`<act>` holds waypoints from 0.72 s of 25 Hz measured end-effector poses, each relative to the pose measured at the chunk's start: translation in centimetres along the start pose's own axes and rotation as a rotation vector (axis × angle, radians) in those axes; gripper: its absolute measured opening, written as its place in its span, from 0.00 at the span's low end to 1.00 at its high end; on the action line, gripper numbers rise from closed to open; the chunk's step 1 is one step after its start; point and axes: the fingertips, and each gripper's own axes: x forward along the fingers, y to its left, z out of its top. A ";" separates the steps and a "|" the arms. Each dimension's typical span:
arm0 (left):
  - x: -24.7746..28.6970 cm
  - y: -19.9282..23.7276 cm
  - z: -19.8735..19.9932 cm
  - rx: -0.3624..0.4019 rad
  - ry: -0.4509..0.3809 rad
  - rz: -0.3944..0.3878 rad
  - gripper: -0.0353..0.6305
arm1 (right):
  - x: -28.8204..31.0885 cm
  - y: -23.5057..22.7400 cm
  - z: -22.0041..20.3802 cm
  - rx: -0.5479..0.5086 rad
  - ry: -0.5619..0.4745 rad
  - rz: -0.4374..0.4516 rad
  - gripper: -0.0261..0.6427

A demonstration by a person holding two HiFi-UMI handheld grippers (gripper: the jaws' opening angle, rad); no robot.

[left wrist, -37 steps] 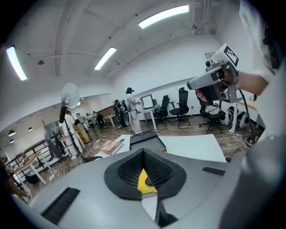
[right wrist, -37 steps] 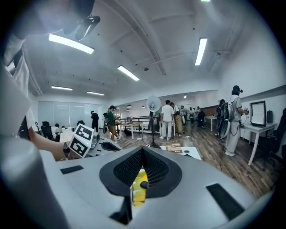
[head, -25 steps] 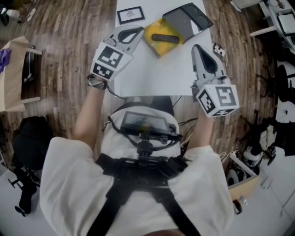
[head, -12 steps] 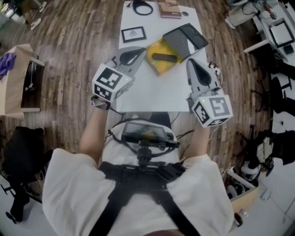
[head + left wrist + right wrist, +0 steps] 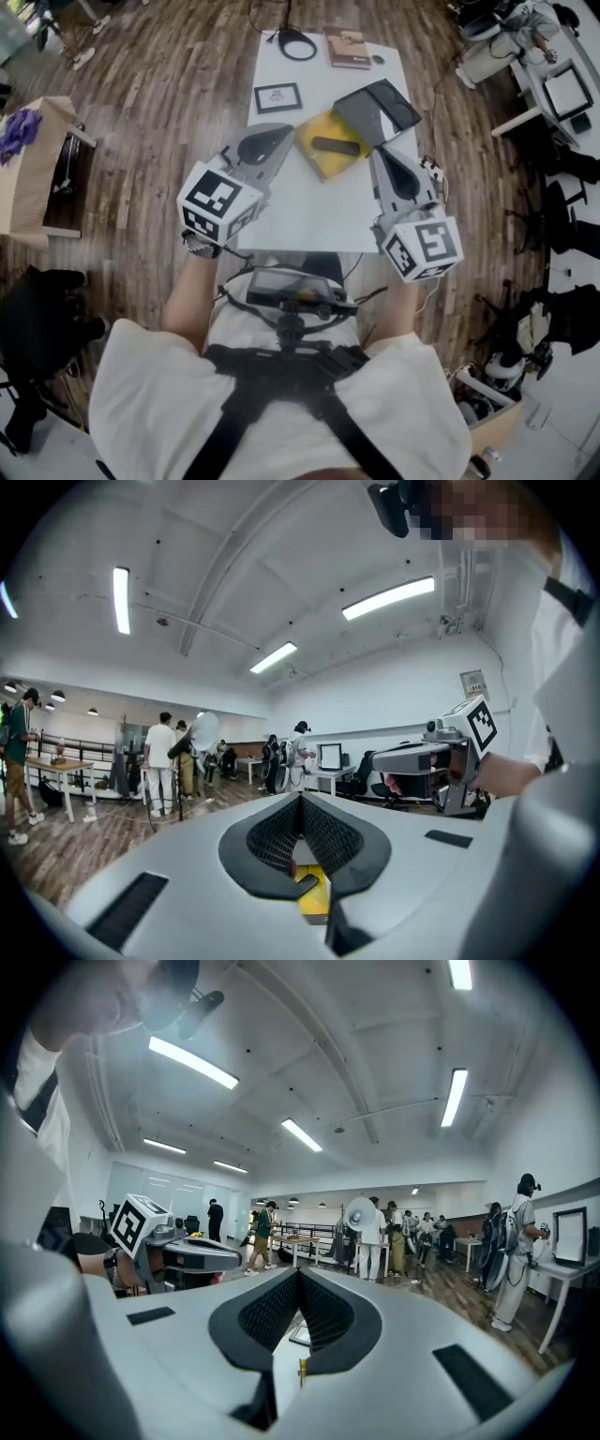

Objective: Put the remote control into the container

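Upper middle of the head view: the slim black remote control (image 5: 336, 147) lies inside the shallow yellow open container (image 5: 323, 166), exactly where it lay a second ago.

Your left gripper (image 5: 281, 141) and right gripper (image 5: 380, 157) flank that container at centre frame. Both have lifted slightly off the white table (image 5: 309, 211), and neither touches the remote. Each pair of jaws is pressed fully together with nothing between them. You look to be withdrawing, so the placement reads as done. The container holds the remote alone, and its dark grey flat lid (image 5: 380, 105) lies off at its upper right, so it stays open. Further up the frame sit a small black-framed picture (image 5: 278, 97) and a brown book (image 5: 348, 47).
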 end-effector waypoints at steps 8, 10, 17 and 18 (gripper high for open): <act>-1.0 -0.6 2.4 0.095 -0.080 0.026 0.07 | -0.4 0.7 1.0 -0.006 -0.016 0.010 0.04; -1.0 -0.6 2.5 0.095 -0.085 0.027 0.07 | -0.5 0.7 1.3 -0.010 -0.018 0.011 0.04; -1.2 -0.8 2.8 0.083 -0.100 0.026 0.07 | -0.8 1.1 1.8 -0.015 -0.025 0.009 0.04; -1.3 -0.7 2.9 0.085 -0.105 0.030 0.07 | -0.8 1.2 1.9 -0.017 -0.025 0.010 0.04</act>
